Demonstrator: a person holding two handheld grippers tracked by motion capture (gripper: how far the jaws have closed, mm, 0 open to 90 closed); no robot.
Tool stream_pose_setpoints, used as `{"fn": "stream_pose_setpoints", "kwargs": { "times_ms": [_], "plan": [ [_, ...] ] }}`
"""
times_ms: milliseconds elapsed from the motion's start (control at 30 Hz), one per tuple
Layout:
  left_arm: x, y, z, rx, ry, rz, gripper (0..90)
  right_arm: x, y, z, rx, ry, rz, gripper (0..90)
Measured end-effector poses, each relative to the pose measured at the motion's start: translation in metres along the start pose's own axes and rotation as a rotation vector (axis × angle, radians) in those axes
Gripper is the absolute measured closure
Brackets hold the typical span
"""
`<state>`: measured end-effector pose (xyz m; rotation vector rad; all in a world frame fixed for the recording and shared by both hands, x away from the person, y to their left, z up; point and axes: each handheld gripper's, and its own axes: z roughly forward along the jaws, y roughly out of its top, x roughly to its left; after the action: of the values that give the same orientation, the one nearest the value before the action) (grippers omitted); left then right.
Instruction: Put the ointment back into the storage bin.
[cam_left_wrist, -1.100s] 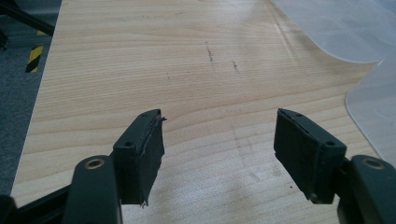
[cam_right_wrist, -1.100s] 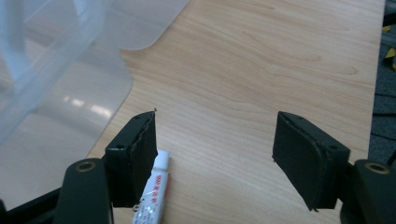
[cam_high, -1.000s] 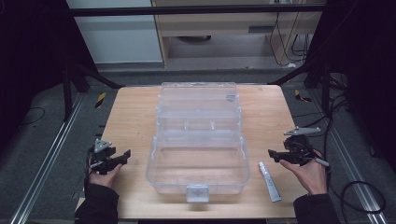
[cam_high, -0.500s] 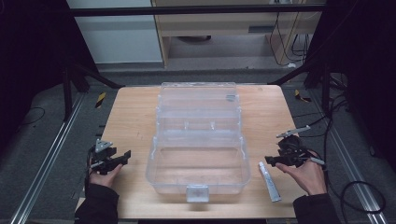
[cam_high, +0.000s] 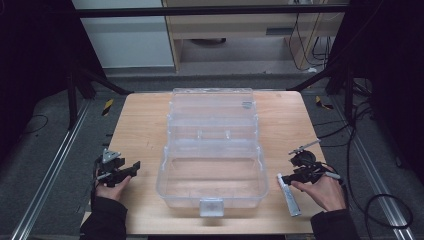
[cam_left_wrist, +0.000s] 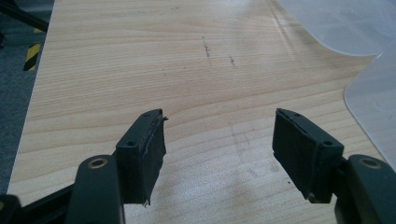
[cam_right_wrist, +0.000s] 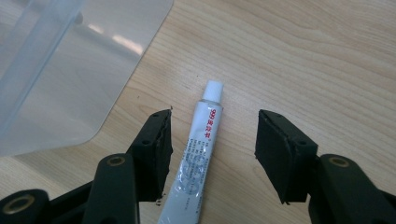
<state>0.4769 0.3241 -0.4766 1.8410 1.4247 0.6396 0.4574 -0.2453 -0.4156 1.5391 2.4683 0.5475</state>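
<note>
A clear plastic box (cam_high: 163, 172) stands open mid-table, its lid folded back away from me. To its right a white glue tube (cam_high: 290, 197) with red print lies flat on the wood. My right gripper (cam_high: 286, 178) is over the tube's cap end. In the right gripper view the tube (cam_right_wrist: 198, 154) runs between the jaws of the gripper (cam_right_wrist: 212, 123). Those jaws have just been closing, and neither pad touches the tube. My left gripper (cam_high: 134, 167) rests left of the box, open and empty (cam_left_wrist: 219, 123).
The table's edge (cam_high: 320, 150) runs close to my right hand, with cables on the floor beyond it. The box's rounded corner (cam_right_wrist: 60, 70) lies just left of the right jaws. Bare wood stretches ahead of the left gripper, and the box wall (cam_left_wrist: 373, 93) is at its right.
My right gripper has shifted slightly towards the near edge and the box, onto the tube's cap end, and its jaws have narrowed. The left hand has stayed still.
</note>
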Motion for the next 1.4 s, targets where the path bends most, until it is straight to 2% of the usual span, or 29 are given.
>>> {"fn": "stream_pose_setpoints", "kwargs": {
  "times_ms": [233,433,733,867,1167,1400],
  "plan": [
    [0.0,0.0,0.0,0.001,0.0,-0.001,34.0,0.002,0.001,0.006,0.043,0.009,-0.004,48.6],
    [0.0,0.0,0.0,0.0,0.0,-0.002,34.1,0.0,-0.003,0.017,0.08,0.022,0.014,50.1],
    [0.001,0.0,0.0,0.001,0.001,0.001,34.1,0.003,-0.002,0.025,0.114,0.015,0.006,53.2],
    [0.001,0.0,-0.001,0.001,0.0,-0.001,34.1,0.003,-0.004,0.033,0.137,0.021,0.019,54.7],
    [0.001,0.0,0.0,0.002,0.001,-0.002,34.1,0.001,-0.003,0.041,0.16,0.025,0.026,59.7],
    [0.001,0.0,0.0,0.003,0.001,-0.001,34.1,0.001,-0.002,0.046,0.179,0.024,0.011,62.7]
  ]
}}
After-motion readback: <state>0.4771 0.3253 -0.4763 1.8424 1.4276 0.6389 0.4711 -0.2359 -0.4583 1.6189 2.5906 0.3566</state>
